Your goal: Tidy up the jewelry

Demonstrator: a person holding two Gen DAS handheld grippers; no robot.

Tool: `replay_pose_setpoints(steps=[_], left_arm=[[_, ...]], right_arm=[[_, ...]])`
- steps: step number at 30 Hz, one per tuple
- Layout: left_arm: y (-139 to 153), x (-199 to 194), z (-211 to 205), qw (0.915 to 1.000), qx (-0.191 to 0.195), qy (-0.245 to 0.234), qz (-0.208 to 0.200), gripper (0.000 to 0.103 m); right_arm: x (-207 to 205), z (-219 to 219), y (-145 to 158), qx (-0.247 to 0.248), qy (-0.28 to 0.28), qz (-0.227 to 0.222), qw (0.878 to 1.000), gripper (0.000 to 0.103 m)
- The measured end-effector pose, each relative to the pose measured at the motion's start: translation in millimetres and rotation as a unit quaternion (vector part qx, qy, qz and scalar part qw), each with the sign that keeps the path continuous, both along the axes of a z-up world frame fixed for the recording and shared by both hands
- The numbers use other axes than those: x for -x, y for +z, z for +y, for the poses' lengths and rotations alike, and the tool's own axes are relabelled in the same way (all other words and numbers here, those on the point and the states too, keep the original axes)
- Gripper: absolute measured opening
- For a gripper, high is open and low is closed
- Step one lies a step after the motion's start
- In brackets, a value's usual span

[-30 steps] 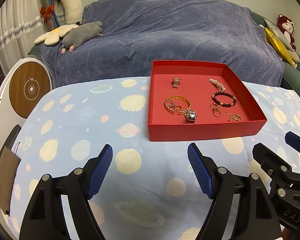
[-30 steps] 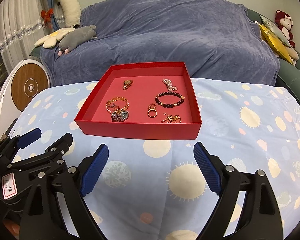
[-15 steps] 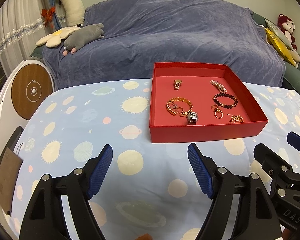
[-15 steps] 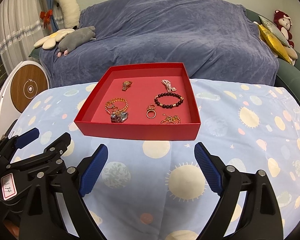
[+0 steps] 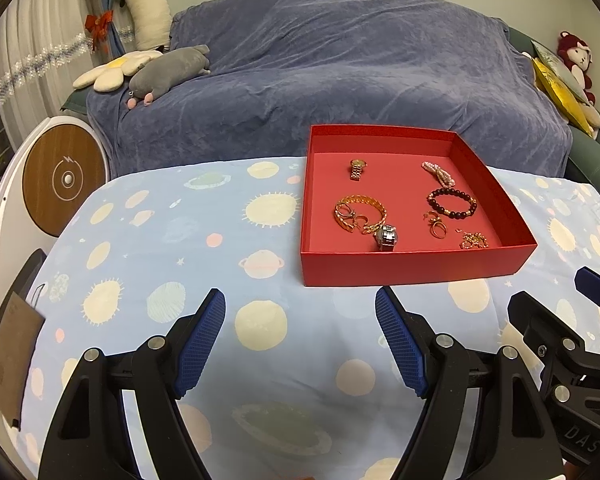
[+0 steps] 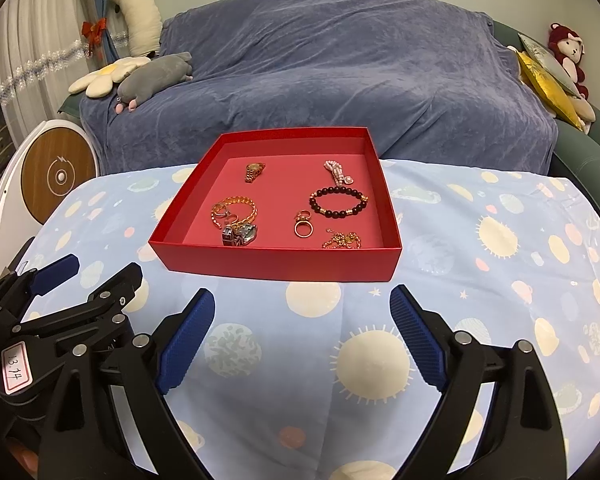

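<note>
A red tray (image 5: 412, 268) (image 6: 276, 266) sits on the planet-print cloth. In it lie a gold watch (image 5: 356, 169) (image 6: 253, 171), a pink bead string (image 5: 438, 172) (image 6: 338, 172), a dark bead bracelet (image 5: 452, 203) (image 6: 338, 202), a gold chain bracelet (image 5: 360, 214) (image 6: 234, 214), a silver watch (image 5: 387, 237) (image 6: 240, 235), gold rings (image 5: 436, 226) (image 6: 302, 224) and a gold chain (image 5: 474, 240) (image 6: 342, 240). My left gripper (image 5: 300, 336) is open and empty, below the tray's front wall. My right gripper (image 6: 300, 332) is open and empty, also short of the tray.
A sofa under a blue-grey cover (image 5: 340, 64) stands behind the table, with plush toys (image 5: 168, 72) on its left arm and cushions (image 5: 556, 88) on the right. A round white-and-wood device (image 5: 60, 176) stands at the left. The cloth-covered table (image 5: 160, 240) stretches left of the tray.
Both grippers have drawn back slightly from the tray and stay open. The jewelry in the tray has not moved.
</note>
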State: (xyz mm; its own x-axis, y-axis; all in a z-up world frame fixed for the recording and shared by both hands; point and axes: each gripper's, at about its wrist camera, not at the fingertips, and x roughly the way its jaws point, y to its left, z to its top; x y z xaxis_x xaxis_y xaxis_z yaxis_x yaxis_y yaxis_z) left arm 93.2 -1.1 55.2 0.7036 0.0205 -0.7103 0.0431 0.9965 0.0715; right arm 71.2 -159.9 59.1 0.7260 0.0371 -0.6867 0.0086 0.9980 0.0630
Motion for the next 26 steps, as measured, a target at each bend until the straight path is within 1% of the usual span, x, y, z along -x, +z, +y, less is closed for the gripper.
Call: replay_pose_setpoints(steps=[13, 21, 26], left_arm=[[3.0, 2.7, -1.6, 0.9999, -0.009, 0.006, -0.011, 0.076], [2.2, 1.6, -0.6, 1.0, -0.006, 0.007, -0.003, 0.076], [0.7, 0.1, 0.6, 1.0, -0.002, 0.008, 0.002, 0.076]], right_arm=[[0.2, 0.3, 0.0, 0.0, 0.0, -0.001, 1.0, 0.087], [1.1, 2.8, 3.1, 0.009, -0.004, -0.009, 1.0, 0.087], [1.7, 3.6, 3.5, 0.018, -0.007, -0.016, 1.0, 0.092]])
